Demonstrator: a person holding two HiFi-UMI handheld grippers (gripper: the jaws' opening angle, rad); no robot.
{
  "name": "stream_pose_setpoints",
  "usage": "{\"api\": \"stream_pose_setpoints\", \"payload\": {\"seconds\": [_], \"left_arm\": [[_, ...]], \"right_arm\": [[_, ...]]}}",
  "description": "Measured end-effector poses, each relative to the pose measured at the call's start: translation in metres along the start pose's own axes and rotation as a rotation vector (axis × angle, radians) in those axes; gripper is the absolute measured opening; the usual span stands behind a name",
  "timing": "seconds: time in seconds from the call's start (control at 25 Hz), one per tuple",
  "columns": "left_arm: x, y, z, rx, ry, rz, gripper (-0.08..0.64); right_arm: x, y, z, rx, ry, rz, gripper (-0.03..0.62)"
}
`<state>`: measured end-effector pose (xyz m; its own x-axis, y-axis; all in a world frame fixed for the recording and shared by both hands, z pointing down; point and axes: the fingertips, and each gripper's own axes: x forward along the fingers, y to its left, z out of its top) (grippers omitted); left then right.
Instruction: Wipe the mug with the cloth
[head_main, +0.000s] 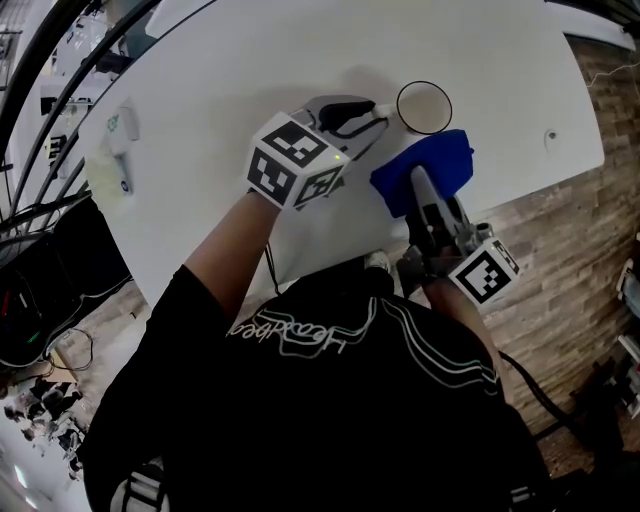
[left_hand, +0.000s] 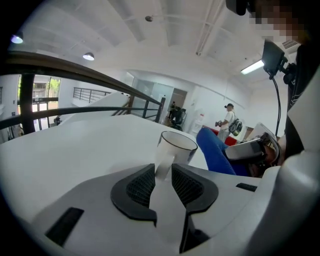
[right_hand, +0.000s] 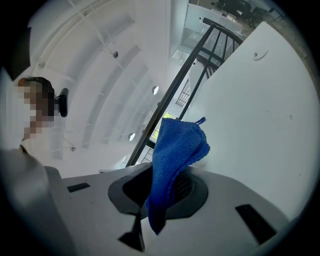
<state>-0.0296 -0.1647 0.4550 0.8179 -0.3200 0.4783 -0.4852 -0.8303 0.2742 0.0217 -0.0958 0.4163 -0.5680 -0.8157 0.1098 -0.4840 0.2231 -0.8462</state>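
Note:
A white mug (head_main: 424, 107) with a dark rim stands upright on the white table (head_main: 240, 70). My left gripper (head_main: 372, 112) is shut on its handle. In the left gripper view the mug (left_hand: 177, 145) rises just past the jaws, and the handle (left_hand: 163, 167) is pinched between the ribbed pads. A blue cloth (head_main: 426, 168) hangs bunched beside the mug, to its near right; whether they touch I cannot tell. My right gripper (head_main: 421, 188) is shut on it. In the right gripper view the cloth (right_hand: 176, 152) sticks up out of the closed jaws and droops below them.
A small white and green object (head_main: 118, 150) lies far left on the table. The table's right edge (head_main: 590, 110) drops to a wood floor. A dark railing (left_hand: 75, 75) runs behind the table. A person (left_hand: 228, 120) stands far off.

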Motion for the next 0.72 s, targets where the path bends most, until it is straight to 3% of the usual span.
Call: {"api": "stream_pose_setpoints", "payload": {"seconds": [0.48,0.72], "left_arm": [[0.001,-0.007,-0.013,0.103,0.047,0.016,0.086],[0.0,-0.012,-0.011,0.094,0.041,0.005,0.084]], "right_arm": [[0.022,-0.017,0.0,0.057,-0.059,-0.027,0.051],[0.025,-0.033,-0.007,0.175,-0.075,-0.071,0.051]]}}
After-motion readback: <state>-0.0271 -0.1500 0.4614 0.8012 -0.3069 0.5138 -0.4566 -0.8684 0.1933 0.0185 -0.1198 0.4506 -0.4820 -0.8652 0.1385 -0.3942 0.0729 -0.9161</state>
